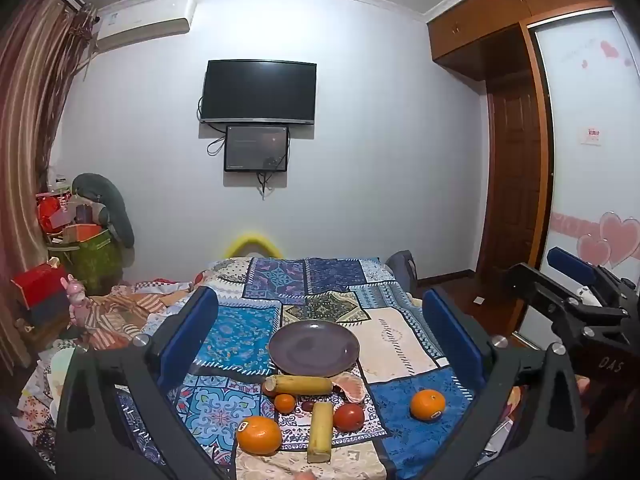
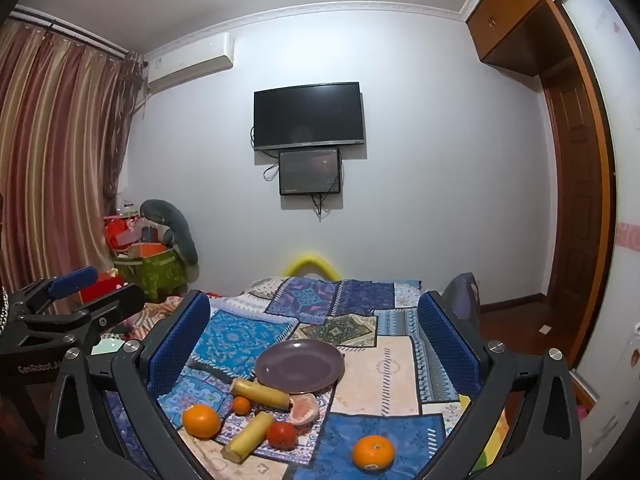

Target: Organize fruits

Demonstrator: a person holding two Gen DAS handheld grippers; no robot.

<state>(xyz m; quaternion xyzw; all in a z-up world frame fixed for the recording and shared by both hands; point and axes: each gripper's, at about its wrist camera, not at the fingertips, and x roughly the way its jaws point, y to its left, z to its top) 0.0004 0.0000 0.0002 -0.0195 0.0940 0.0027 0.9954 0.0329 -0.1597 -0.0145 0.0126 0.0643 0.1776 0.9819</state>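
An empty purple plate point(image 1: 314, 347) point(image 2: 300, 365) sits on a patchwork cloth. In front of it lie two yellow cane pieces point(image 1: 299, 385) point(image 1: 320, 432), a pink pomelo segment point(image 1: 352, 387) point(image 2: 304, 407), a small orange point(image 1: 285, 403) point(image 2: 241, 405), a red tomato point(image 1: 349, 417) point(image 2: 281, 435), a large orange at the left point(image 1: 259, 435) point(image 2: 201, 421) and another orange at the right point(image 1: 427, 404) point(image 2: 373, 453). My left gripper point(image 1: 320, 332) is open and empty, held above the fruit. My right gripper point(image 2: 314, 336) is open and empty too; it also shows at the right of the left wrist view point(image 1: 576, 292).
The cloth point(image 1: 400, 344) covers a table by a bed point(image 1: 120, 312) with clutter at the left. Boxes and bags point(image 1: 80, 240) stand in the left corner. A wardrobe point(image 1: 592, 160) and door are at the right. A TV point(image 1: 259, 92) hangs on the far wall.
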